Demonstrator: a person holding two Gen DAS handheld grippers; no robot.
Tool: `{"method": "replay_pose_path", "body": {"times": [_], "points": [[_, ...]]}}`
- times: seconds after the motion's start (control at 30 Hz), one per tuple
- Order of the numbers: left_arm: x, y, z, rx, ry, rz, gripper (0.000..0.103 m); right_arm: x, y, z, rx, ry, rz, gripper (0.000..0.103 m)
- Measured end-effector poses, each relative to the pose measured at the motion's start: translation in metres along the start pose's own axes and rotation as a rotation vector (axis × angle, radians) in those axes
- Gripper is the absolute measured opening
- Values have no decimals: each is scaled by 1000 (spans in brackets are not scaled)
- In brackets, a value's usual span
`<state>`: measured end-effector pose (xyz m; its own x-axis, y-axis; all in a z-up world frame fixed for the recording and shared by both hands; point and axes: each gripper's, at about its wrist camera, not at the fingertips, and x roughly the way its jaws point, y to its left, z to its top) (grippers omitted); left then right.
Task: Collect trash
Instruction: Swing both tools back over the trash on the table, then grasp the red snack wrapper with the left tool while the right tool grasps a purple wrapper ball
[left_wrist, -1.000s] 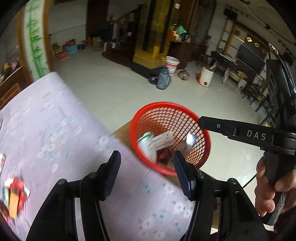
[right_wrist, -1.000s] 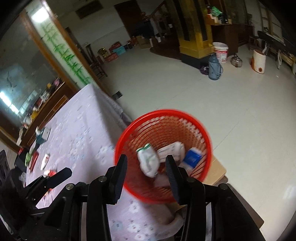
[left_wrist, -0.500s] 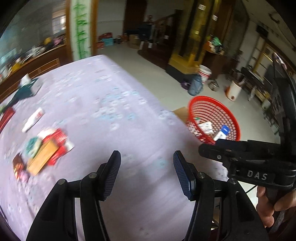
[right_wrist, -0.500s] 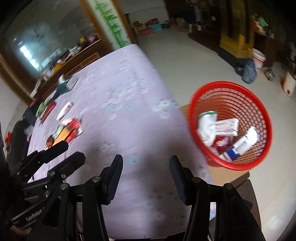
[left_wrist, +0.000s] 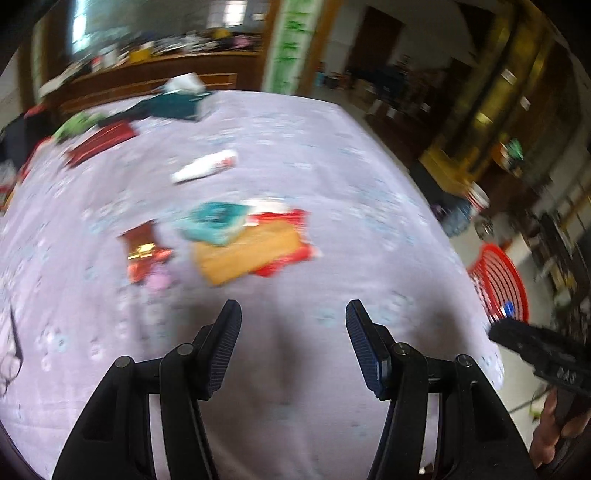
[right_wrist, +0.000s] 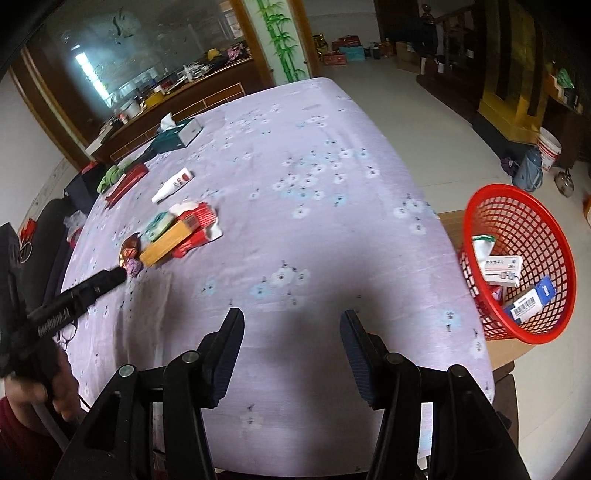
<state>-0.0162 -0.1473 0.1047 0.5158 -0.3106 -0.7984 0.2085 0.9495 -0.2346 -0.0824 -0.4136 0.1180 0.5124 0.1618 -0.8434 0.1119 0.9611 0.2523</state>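
left gripper (left_wrist: 293, 334) fingers apart, empty; right gripper (right_wrist: 291, 338) same; red basket (right_wrist: 517, 258) beside table.

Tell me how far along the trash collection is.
Partly done: several boxes and a wrapper lie in the red basket. The left gripper and right gripper are open and empty. A pile of packets and a white tube remain on the table.
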Motion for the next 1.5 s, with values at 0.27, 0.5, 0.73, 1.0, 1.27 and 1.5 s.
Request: {"method": "replay_pose_path", "body": {"times": [0.27, 0.5, 0.73, 1.0, 1.27, 1.5], "points": [[15, 92, 31, -207, 29, 68, 57, 7, 16, -7, -4, 17, -11, 58], [68, 131, 51, -341, 123, 64, 51, 5, 15, -12, 12, 12, -40, 58], [100, 140, 58, -340, 167, 91, 34, 3, 11, -15, 25, 16, -65, 58], [67, 148, 45, -288, 86, 59, 29, 23, 58, -2, -75, 49, 35, 58], [-1, 164, 8, -230, -30, 123, 30, 76, 156, 14, -214, 140, 221, 58], [-34, 170, -27, -187, -63, 165, 30, 129, 228, 23, -280, 167, 244, 54]]}}
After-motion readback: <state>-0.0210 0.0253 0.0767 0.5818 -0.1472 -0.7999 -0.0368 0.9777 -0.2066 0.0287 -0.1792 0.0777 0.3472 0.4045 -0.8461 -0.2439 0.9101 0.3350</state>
